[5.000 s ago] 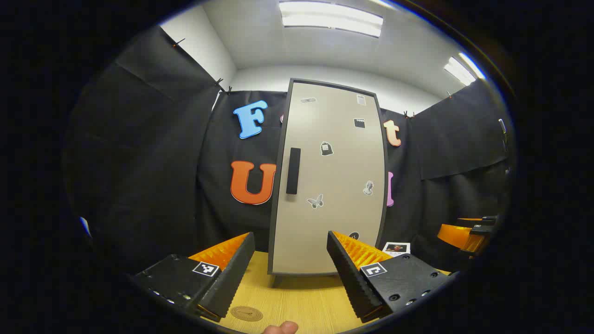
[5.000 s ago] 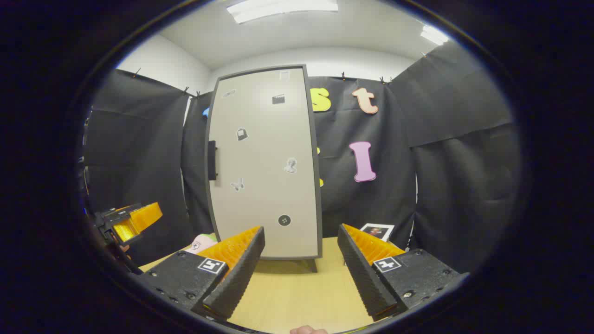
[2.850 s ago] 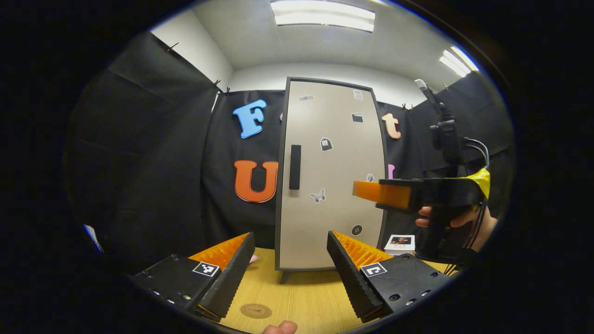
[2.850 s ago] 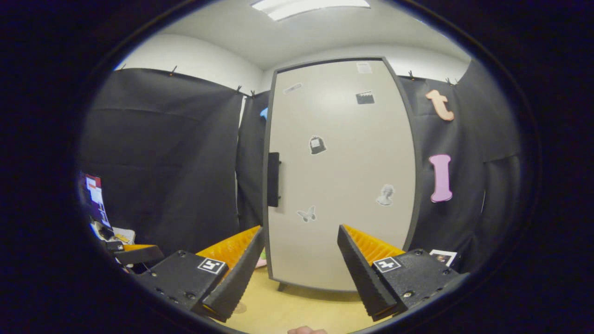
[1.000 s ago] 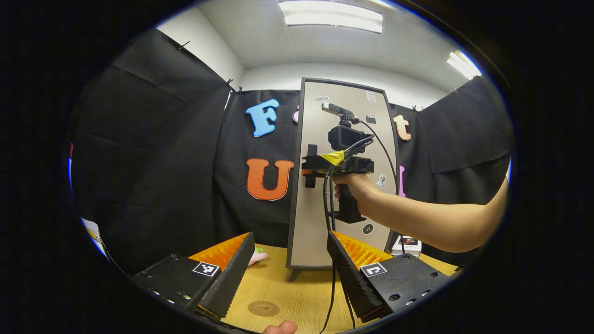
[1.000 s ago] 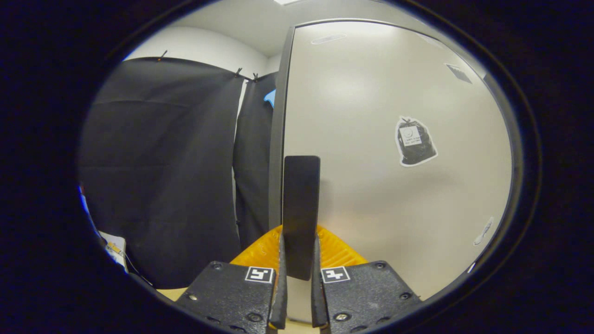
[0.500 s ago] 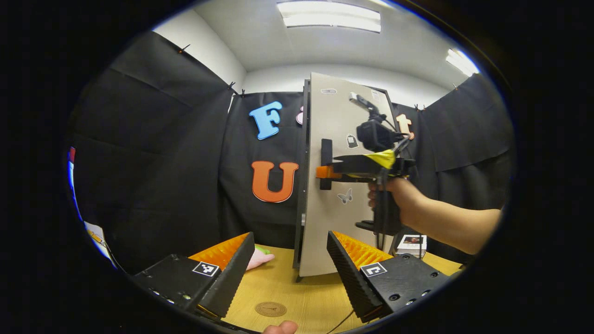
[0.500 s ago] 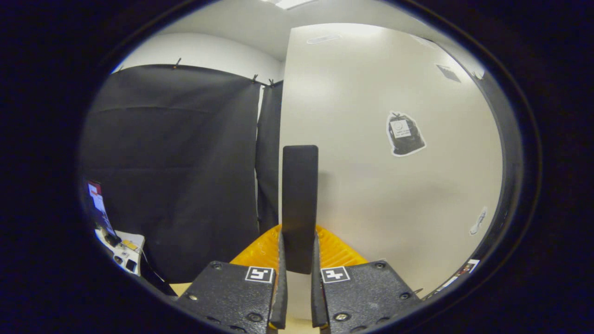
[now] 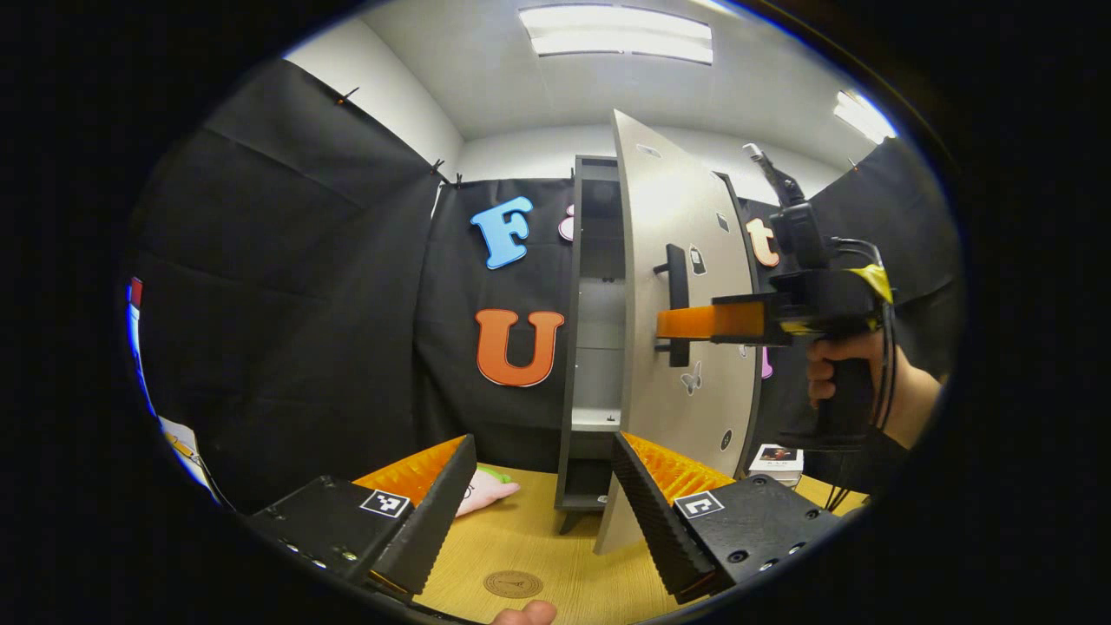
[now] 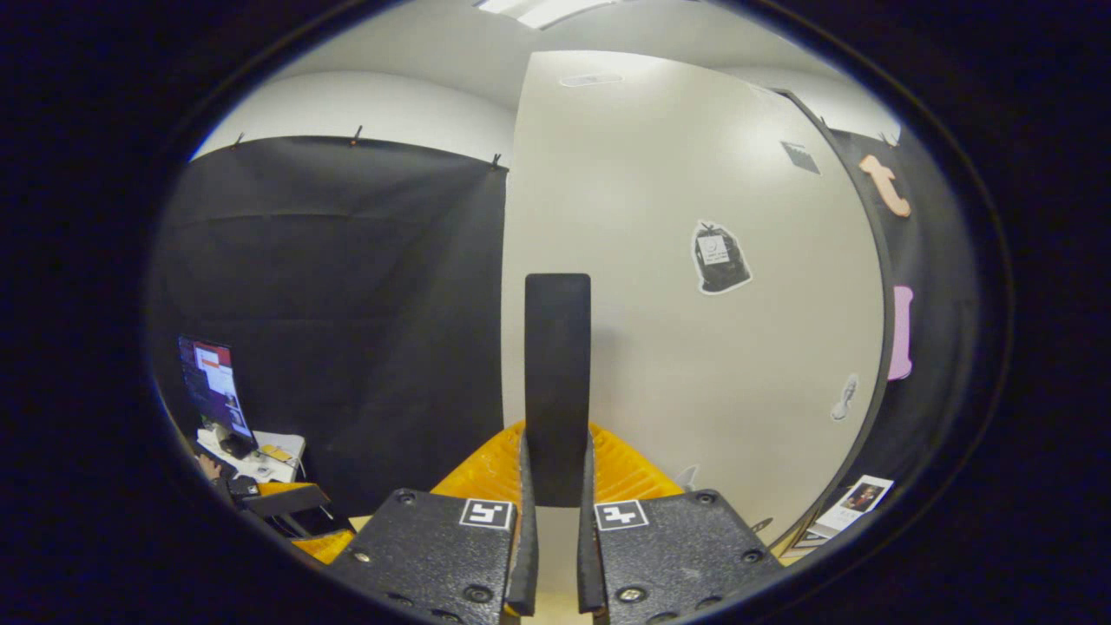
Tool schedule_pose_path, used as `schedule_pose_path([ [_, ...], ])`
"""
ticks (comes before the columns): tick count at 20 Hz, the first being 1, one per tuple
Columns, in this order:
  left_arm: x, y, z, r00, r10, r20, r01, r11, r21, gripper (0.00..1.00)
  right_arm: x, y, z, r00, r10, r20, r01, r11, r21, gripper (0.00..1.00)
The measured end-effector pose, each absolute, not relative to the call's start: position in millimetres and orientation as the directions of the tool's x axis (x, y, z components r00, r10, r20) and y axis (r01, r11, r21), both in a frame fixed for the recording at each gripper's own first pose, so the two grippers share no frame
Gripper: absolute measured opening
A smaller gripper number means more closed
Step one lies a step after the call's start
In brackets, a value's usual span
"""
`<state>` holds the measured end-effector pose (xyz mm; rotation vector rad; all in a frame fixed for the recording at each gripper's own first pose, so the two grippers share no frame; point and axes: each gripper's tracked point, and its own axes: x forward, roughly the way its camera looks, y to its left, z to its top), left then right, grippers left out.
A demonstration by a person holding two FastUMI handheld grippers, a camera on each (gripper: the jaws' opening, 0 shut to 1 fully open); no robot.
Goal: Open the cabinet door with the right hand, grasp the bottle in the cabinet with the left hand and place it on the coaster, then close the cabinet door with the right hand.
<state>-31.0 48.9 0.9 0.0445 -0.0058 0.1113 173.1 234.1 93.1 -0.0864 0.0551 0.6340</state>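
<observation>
Clearly the right gripper (image 10: 555, 486) pinches the door handle (image 10: 556, 373) at frame centre, the cabinet door (image 9: 686, 347) ajar, while the left gripper (image 9: 542, 508) waits spread wide above the coaster (image 9: 513, 583).

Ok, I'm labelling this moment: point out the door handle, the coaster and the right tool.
door handle (image 10: 557, 347), right gripper view, middle of the bar.
coaster (image 9: 513, 583), left gripper view, centre of the disc.
right tool (image 9: 673, 322), left gripper view, fingertips at the handle.

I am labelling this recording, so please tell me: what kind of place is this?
Probably a staged recording booth, not a home: black cloth walls, a small cabinet standing on a wooden table, and office ceiling lights above.
</observation>
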Motion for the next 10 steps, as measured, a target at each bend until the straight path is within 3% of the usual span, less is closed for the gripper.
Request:
schedule_pose_path([
  [10,-20,8,-8,1.000,0.012,-0.016,-0.011,0.999,0.054,0.95,111,161,98,0.842,0.539,-0.036,-0.540,0.839,-0.072,0.22],
])
